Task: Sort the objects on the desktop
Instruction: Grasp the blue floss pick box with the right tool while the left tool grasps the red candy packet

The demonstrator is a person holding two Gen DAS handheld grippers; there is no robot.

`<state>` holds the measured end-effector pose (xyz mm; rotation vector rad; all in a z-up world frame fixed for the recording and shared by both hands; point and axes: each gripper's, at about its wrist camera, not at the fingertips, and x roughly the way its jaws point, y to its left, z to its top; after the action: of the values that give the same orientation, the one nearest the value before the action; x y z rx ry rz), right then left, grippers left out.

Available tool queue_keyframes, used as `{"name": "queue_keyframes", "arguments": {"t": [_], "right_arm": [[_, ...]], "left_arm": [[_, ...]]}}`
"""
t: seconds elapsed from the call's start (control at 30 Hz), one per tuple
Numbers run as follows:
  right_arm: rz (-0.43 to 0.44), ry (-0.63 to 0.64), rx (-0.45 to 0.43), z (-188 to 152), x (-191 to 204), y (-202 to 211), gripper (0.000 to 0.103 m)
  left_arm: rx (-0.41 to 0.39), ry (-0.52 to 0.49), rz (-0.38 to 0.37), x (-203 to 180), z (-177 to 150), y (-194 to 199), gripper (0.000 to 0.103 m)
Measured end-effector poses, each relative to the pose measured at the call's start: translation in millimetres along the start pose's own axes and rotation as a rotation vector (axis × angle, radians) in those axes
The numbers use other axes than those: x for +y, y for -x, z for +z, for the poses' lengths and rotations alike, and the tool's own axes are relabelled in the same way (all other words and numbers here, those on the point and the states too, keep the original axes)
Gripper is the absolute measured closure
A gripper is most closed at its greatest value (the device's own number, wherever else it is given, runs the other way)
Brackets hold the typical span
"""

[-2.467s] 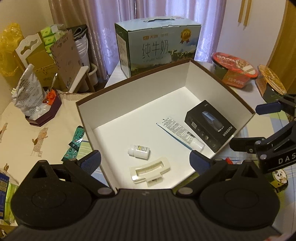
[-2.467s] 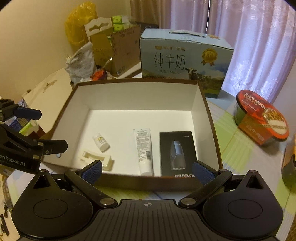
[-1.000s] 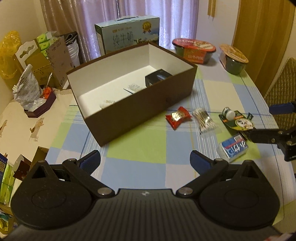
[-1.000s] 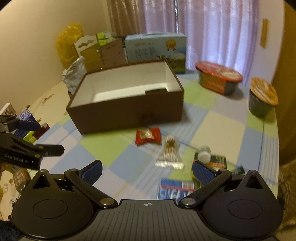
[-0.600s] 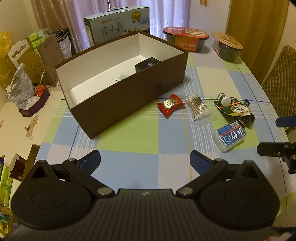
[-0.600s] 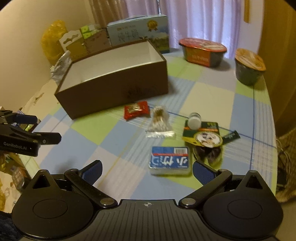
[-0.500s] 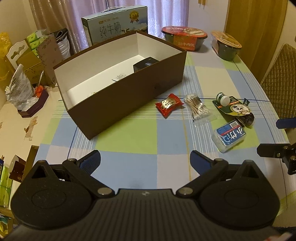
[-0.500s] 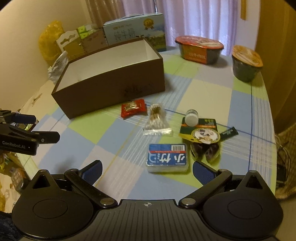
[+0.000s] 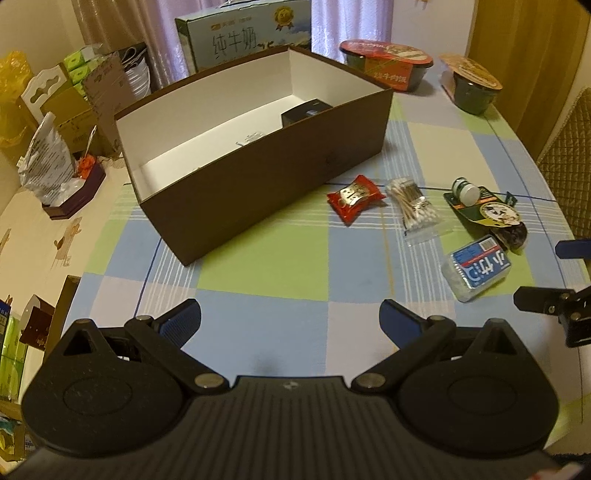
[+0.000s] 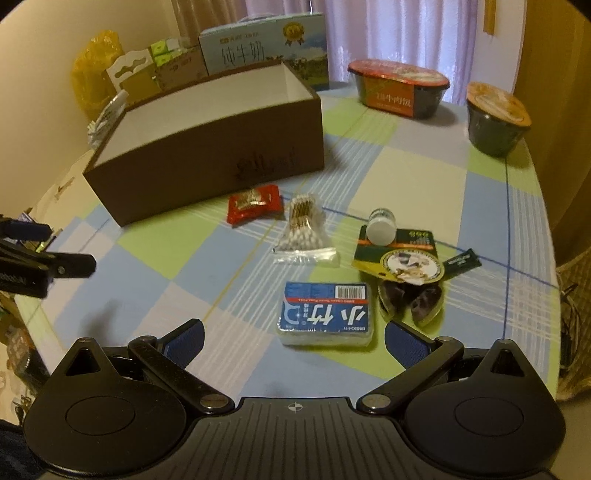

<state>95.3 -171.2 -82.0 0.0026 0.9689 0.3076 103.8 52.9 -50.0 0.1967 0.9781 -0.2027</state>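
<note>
A brown open box (image 9: 258,166) (image 10: 207,162) stands on the checked tablecloth with a black carton (image 9: 304,112) inside. In front of it lie a red snack packet (image 9: 354,198) (image 10: 255,208), a bag of cotton swabs (image 9: 413,210) (image 10: 304,232), a small white-capped bottle (image 9: 466,188) (image 10: 381,229), a green-and-yellow snack pack (image 9: 491,216) (image 10: 404,260) and a blue-labelled clear box (image 9: 478,267) (image 10: 325,321). My left gripper (image 9: 290,317) is open and empty over bare cloth. My right gripper (image 10: 293,338) is open, just short of the blue-labelled box.
A milk carton box (image 9: 243,35) (image 10: 266,44) stands behind the brown box. Two instant-noodle bowls (image 10: 400,88) (image 10: 496,118) sit at the far right. Cardboard, bags and packets crowd the left side (image 9: 59,122). A woven chair back (image 9: 569,155) is past the table's right edge.
Both grippers have pulled back from over the brown box toward the table's near edge. The loose items have come into view, and the right gripper has closed in on the blue-labelled box.
</note>
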Motion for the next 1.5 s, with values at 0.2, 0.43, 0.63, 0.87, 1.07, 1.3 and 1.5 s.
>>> {"name": "queue_keyframes", "arguments": {"t": [0.2, 0.43, 0.63, 0.87, 1.07, 1.3, 1.5], "right_arm": [[-0.005, -0.01, 0.001, -7, -6, -23, 0.002], [-0.01, -0.032, -0.004, -8, -16, -42, 0.002], [-0.018, -0.038, 0.01, -7, -24, -62, 0.002], [-0.03, -0.045, 0.026, -6, -29, -78, 0.002], [-0.053, -0.011, 0.032, -8, -24, -82, 0.019], [-0.069, -0.04, 0.074, -17, -25, -72, 0.019], [-0.102, -0.118, 0.098, -30, -36, -54, 0.019]], "left_arm": [[0.019, 0.014, 0.009, 5, 0, -14, 0.002], [0.039, 0.033, 0.001, 11, 1, -36, 0.002], [0.053, 0.032, 0.002, 14, 3, -50, 0.002], [0.047, 0.0, -0.028, 11, 7, -62, 0.002], [0.042, -0.027, -0.053, 5, 12, -74, 0.002], [0.023, -0.101, -0.109, -8, 21, -88, 0.006], [-0.021, -0.205, -0.178, -29, 35, -106, 0.011]]}}
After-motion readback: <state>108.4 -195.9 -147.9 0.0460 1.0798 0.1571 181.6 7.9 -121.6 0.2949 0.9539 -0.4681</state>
